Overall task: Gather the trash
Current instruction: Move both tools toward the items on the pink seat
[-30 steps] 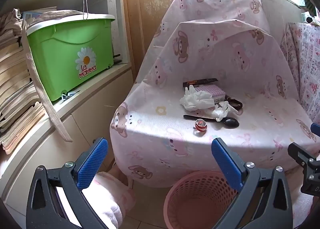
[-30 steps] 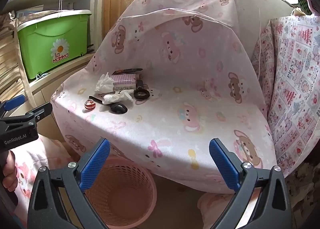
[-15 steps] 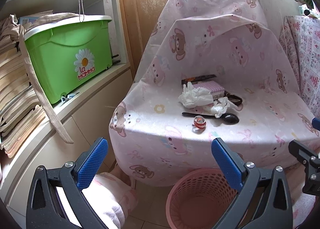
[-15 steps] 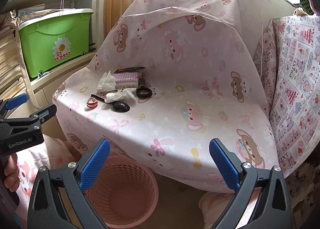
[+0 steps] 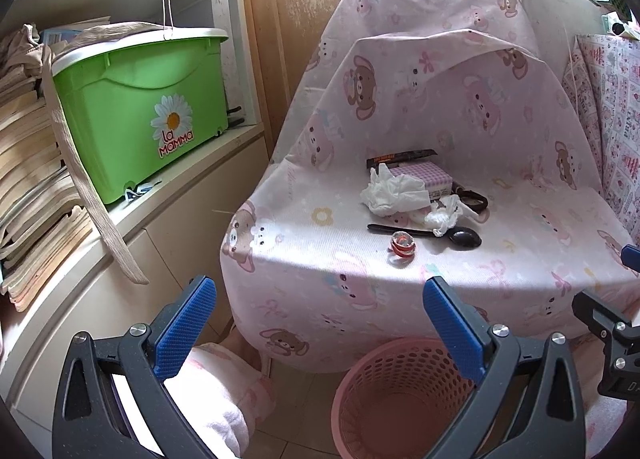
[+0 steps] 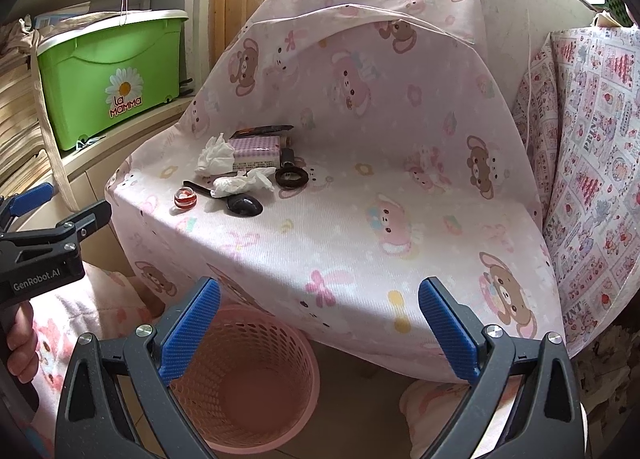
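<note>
1. Your left gripper (image 5: 320,299) has its jaws spread wide and holds nothing; it hangs low in front of the covered chair, pointed at the clutter on the seat, which suits a first reach.
2. Your right gripper (image 6: 320,299) is just as wide and just as empty, farther right, over the bare half of the seat.
3. The pink basket (image 6: 312,375) stands on the floor right below the seat's near edge, between your two tools, so a drop should need only a short pull back. Nothing shows inside it.
4. The trash sits far left on the seat: a large crumpled tissue (image 5: 394,191) leaning on a purple checked box (image 5: 430,175), and a smaller wad (image 5: 442,215) lying across the handle of a black spoon (image 5: 464,238).
5. A red-and-white round wrapper or cap (image 5: 403,243) lies nearest you, apart from the rest; I cannot tell which it is.
6. The large tissue looks easiest for your left tool: loose, raised and unobstructed.
</note>
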Demonstrator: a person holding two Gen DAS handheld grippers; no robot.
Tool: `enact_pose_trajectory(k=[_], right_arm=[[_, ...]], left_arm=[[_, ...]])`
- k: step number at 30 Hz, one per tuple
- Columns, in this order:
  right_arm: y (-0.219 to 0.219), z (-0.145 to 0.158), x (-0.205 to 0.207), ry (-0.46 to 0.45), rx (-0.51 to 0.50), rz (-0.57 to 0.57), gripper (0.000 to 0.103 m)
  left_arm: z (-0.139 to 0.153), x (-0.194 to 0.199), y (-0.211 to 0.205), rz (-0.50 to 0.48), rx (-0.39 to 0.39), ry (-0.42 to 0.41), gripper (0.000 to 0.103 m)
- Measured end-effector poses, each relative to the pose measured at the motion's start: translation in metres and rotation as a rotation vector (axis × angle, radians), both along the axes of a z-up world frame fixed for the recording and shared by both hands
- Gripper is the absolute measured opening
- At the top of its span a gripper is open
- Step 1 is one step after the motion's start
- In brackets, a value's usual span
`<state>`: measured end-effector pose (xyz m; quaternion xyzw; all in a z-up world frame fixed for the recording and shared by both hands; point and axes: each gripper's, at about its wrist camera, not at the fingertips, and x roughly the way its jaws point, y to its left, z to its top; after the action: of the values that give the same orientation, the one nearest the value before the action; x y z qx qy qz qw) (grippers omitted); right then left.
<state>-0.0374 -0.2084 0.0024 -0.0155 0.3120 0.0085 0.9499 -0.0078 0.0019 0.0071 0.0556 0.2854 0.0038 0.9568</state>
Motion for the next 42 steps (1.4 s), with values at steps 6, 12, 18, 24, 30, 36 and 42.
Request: enact_pose_trajectory(k=[6,12,18,24,30,36,42], right_arm=[[-0.001,0.000,0.001,0.007,0.033,0.003,0.101],[-0.001,-0.003,0.003,0.020,0.036,0.007,0.101],[0.002,-0.005,0.003,0.026,0.027,0.025,0.101],[0.007,-0.007,0.003,0.030,0.009,0.038,0.101],[0.009,-0.009,0.003,0.042,0.007,0.042,0.101],[0.010,-0.009,0.003,0.046,0.008,0.039,0.101],[0.010,-0.012,0.005,0.057,0.007,0.036,0.101]], left_arm=[[-0.003,0.001,0.000,-0.001,-0.007,0.017,0.102],[-0.003,0.002,-0.002,-0.004,-0.006,0.020,0.102],[-0.004,0.003,-0.004,-0.003,0.003,0.022,0.102],[-0.004,0.002,-0.005,-0.010,0.009,0.014,0.102],[-0.006,0.003,-0.005,-0.012,0.016,0.032,0.102],[-0.008,0.006,-0.003,-0.011,0.006,0.053,0.102],[-0.010,0.007,-0.005,-0.049,-0.005,0.068,0.102]])
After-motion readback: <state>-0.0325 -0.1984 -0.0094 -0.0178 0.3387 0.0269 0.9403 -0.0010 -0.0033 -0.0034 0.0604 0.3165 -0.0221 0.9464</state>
